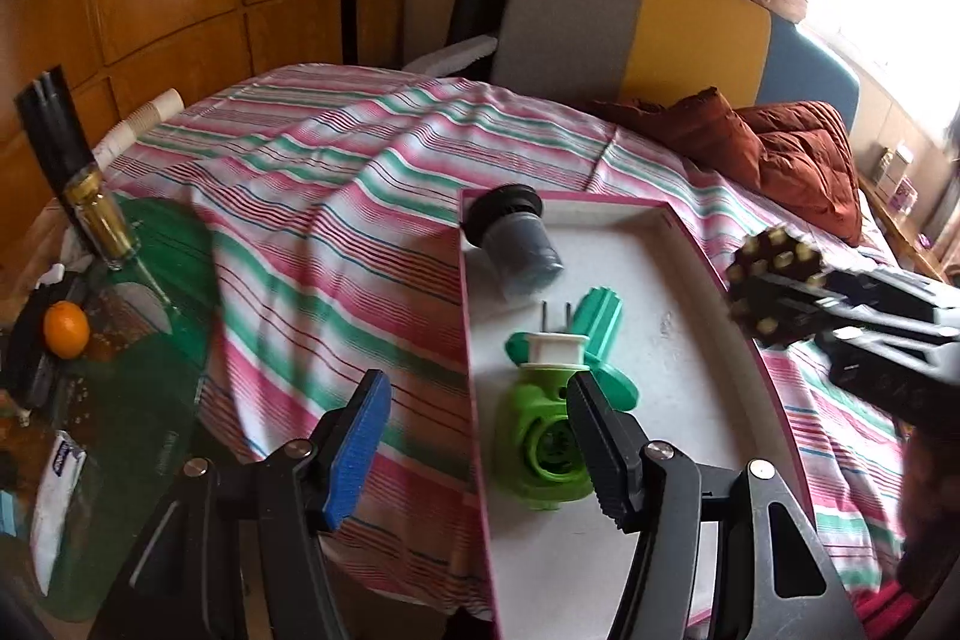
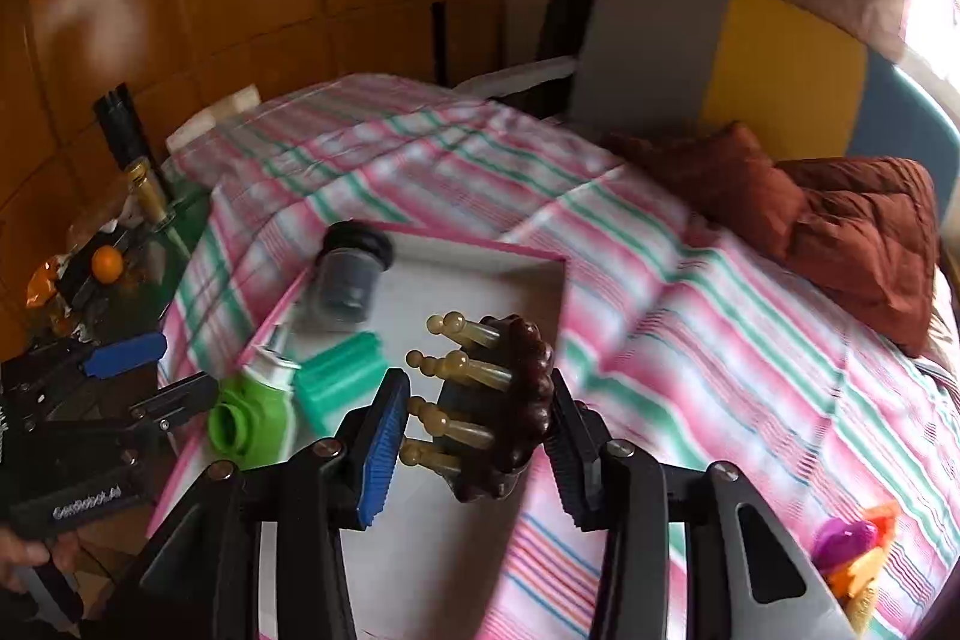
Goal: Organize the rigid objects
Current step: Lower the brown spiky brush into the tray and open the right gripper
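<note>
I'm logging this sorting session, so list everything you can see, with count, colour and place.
Tray: one, white with pink rim, on the bed.
Jar: one, grey with black lid, lying in the tray's far corner.
Plug-in device: one, light green and white, in the tray.
Ribbed piece: one, teal, in the tray beside the plug-in device.
Massager: one, dark brown with amber prongs, held over the tray.
Bedspread: one, pink, green and white stripes.
Orange: one, on the side table.
Left gripper: open, over the tray's edge.
Right gripper: shut on the massager.
</note>
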`<action>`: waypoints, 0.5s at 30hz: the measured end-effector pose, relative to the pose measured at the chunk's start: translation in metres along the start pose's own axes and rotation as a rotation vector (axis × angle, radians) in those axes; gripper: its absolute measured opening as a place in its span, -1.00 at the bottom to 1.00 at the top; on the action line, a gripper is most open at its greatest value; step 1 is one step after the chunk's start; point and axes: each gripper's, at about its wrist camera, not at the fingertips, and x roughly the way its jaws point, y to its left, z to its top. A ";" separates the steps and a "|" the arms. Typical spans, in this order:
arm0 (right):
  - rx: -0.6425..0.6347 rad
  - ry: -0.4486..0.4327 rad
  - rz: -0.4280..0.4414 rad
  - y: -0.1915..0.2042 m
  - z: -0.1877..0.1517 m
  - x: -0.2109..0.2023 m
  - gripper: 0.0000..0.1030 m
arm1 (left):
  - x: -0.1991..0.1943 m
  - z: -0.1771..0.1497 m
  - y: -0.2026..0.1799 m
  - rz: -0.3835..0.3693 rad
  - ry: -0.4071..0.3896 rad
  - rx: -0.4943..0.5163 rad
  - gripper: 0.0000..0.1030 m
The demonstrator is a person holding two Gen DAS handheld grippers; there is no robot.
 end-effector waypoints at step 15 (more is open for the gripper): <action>0.092 0.148 0.007 0.014 0.004 0.065 -0.10 | -0.023 0.006 0.004 0.095 -0.091 0.060 0.27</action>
